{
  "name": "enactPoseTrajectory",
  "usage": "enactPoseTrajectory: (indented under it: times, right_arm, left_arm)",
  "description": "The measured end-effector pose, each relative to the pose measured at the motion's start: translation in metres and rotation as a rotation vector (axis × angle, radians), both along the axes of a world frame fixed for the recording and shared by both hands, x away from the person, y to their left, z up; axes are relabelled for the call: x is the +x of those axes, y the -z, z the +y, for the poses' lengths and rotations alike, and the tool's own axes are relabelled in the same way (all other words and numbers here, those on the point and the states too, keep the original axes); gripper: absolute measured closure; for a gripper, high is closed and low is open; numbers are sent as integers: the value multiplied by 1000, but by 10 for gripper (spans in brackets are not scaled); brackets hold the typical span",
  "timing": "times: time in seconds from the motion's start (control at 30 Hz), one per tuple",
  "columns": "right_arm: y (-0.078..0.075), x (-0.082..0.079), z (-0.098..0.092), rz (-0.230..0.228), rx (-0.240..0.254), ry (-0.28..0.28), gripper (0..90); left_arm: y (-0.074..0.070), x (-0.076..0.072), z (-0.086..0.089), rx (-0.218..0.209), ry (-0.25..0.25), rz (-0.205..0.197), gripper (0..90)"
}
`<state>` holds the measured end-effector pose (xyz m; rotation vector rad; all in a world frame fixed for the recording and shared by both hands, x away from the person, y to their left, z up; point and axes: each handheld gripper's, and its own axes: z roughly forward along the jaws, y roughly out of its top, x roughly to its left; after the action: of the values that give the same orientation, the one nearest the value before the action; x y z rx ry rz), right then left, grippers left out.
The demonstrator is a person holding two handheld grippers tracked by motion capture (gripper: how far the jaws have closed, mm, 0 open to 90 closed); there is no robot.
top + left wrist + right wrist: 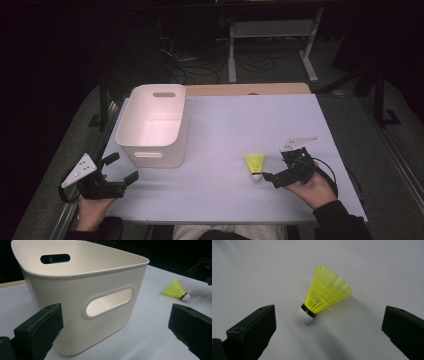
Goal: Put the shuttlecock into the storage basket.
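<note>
A yellow shuttlecock (322, 298) with a white tip and dark band lies on its side on the worktop (225, 125), just beyond the right gripper (276, 169), whose jaws are spread wide.

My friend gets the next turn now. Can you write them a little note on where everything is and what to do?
Right tongs: open, empty, beside the yellow shuttlecock, its white tip toward them.
Left tongs: open, empty, in front of the white bin.
Shuttlecock lies on its side on the table, right of the bin, not yet picked up.
Left to do, likely: grab the shuttlecock and drop it in the bin.
</note>
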<state>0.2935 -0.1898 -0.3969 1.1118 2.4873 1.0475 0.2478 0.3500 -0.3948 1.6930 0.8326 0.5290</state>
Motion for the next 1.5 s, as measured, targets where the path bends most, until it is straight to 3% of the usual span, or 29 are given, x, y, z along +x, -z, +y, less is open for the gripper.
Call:
enactPoseTrajectory:
  times: [0.27,0.6,1.2,1.3,1.5]
  right_arm:
    - [3,3,8,28,-29,31,0]
    - [8,5,10,62,-23,48,0]
    - [18,10,13,136,10,53,0]
    - [19,10,12,152,34,66,22]
    - [22,11,15,173,34,69,47]
  left_arm:
    - [0,0,0,-1,0,0,0]
    - [0,0,0,0,-1,1,0]
    - [0,0,0,0,-1,1,0]
    - [0,0,0,0,-1,1,0]
    - [0,0,0,3,2,1,0]
